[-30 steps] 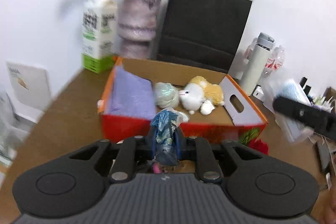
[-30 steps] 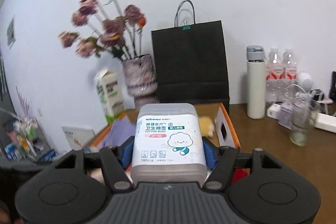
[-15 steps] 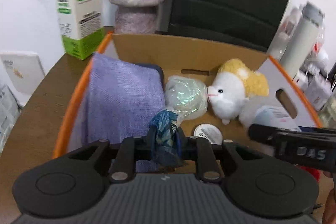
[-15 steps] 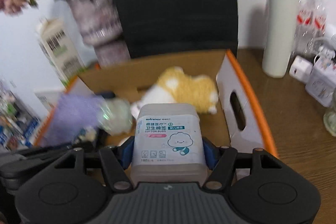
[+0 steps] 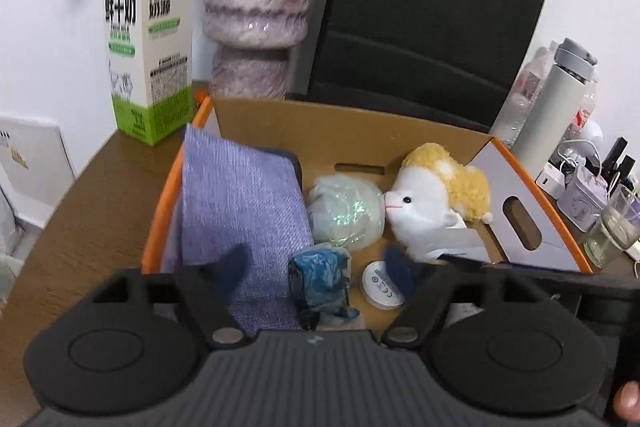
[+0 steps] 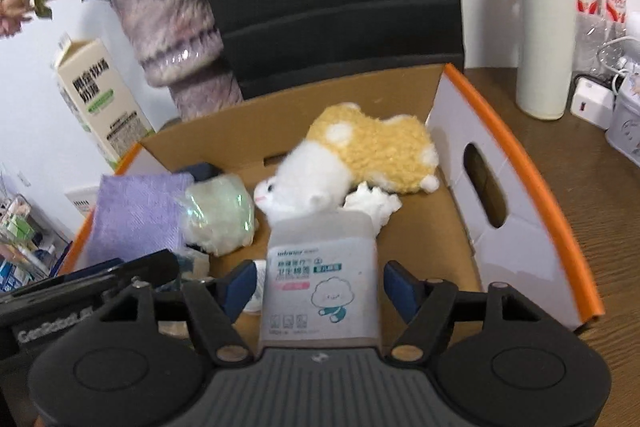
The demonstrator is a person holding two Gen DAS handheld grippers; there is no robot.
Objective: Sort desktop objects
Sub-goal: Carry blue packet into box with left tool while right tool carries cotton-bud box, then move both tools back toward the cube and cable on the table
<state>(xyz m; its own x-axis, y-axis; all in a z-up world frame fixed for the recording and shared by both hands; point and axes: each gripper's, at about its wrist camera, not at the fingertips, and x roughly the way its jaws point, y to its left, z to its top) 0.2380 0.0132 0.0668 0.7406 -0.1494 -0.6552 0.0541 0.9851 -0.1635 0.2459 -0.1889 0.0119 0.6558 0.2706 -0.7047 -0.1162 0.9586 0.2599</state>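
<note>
The left gripper (image 5: pixel 320 267) is opening its jaws wide over the near end of the cardboard box (image 5: pixel 520 195), and the blue crinkled bundle (image 5: pixel 320 283) is sitting between the fingers with clear gaps on both sides, no pad pressing it; it appears to be resting on the box floor or dropping to it, just beside the purple cloth (image 5: pixel 240 211) on one side and a small round white tin (image 5: pixel 382 285) on the other. The right gripper (image 6: pixel 320 287) is opening too, and the cotton bud box (image 6: pixel 320 275) is standing upright between its blue pads (image 6: pixel 240 287), its long axis running away from the camera toward the plush toy (image 6: pixel 360 155), with daylight showing on each side, so the hold looks released or nearly so. Both things are lying straight ahead of and below their grippers, inside the box walls. The right gripper is working nearer the wall with the handle slot (image 6: pixel 484 187), the left nearer the cloth. Judging from this, each gripper needs to pull back and up along its own line to leave its thing undisturbed.
</note>
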